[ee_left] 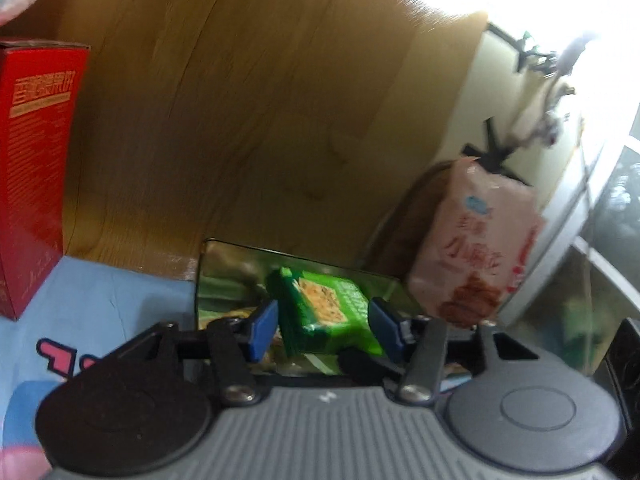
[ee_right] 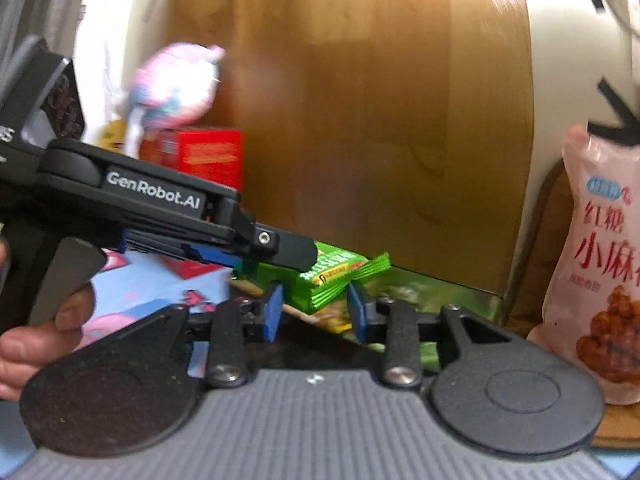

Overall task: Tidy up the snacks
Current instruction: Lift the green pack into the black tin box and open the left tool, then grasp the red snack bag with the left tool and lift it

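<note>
A green snack pack lies in a clear, shiny box at the foot of a wooden panel. In the left wrist view my left gripper stands open, its blue pads on either side of the pack with nothing pressed between them. The right wrist view shows the same green pack just beyond my right gripper, which is also open, its pads apart from the wrapper. My left gripper reaches in from the left there, its tip over the pack, with a person's hand on its grip.
A pink bag of brown-sugar twists stands upright at the right, also the pink bag. A red carton stands left on a blue printed cloth. The wooden panel rises behind. A pastel plush toy sits above the red carton.
</note>
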`<state>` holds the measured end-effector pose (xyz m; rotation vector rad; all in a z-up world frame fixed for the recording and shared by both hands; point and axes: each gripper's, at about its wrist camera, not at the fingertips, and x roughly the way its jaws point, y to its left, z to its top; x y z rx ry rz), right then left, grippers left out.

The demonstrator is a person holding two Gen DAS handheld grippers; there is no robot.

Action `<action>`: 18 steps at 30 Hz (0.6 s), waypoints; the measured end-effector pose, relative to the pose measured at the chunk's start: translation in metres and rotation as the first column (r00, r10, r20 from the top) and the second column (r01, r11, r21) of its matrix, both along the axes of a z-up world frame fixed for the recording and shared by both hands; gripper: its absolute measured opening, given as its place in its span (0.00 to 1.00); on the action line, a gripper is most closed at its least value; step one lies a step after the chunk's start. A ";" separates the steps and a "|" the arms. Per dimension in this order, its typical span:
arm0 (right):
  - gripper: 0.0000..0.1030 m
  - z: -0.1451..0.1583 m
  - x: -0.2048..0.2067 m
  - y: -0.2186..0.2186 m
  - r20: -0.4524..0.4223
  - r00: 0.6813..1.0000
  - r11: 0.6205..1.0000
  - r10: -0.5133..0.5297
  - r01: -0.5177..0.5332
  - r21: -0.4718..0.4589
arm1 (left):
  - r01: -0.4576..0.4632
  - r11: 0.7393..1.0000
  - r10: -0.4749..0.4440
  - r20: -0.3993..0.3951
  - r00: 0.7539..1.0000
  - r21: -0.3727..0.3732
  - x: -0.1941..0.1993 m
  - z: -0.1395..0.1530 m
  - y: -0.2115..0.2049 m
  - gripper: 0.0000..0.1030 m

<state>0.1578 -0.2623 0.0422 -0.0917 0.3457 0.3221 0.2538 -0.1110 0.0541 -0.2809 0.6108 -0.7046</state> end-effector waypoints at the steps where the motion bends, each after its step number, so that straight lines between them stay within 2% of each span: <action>1: 0.45 -0.001 0.005 -0.005 -0.009 1.000 0.999 -0.026 0.026 0.019 | 0.008 1.000 -0.008 -0.004 1.000 -0.018 0.000 0.002 0.003 0.50; 4: 0.45 0.001 -0.012 -0.029 -0.001 0.999 0.991 -0.035 0.035 0.132 | 0.011 0.998 -0.008 0.048 0.999 -0.056 -0.017 0.007 0.027 0.52; 6: 0.45 0.001 -0.028 -0.045 -0.027 1.000 0.979 -0.005 0.010 0.206 | 0.013 0.999 -0.011 0.034 0.999 -0.052 -0.027 0.004 0.045 0.52; 9: 0.45 -0.011 -0.049 -0.061 -0.132 0.986 0.944 0.099 -0.051 0.326 | 0.015 1.000 -0.016 -0.038 0.999 -0.025 -0.042 -0.015 0.066 0.51; 13: 0.44 -0.040 -0.061 -0.060 -0.286 0.942 0.901 0.173 -0.034 0.433 | 0.026 0.999 -0.034 -0.184 0.982 -0.044 -0.059 -0.049 0.081 0.49; 17: 0.44 -0.053 -0.064 -0.044 -0.330 0.925 0.904 0.185 -0.029 0.427 | 0.024 0.998 -0.038 -0.272 0.962 -0.054 -0.068 -0.075 0.082 0.49; 18: 0.44 -0.056 -0.061 -0.038 -0.344 0.917 0.906 0.202 -0.041 0.422 | 0.020 0.998 -0.036 -0.271 0.962 -0.060 -0.071 -0.079 0.081 0.49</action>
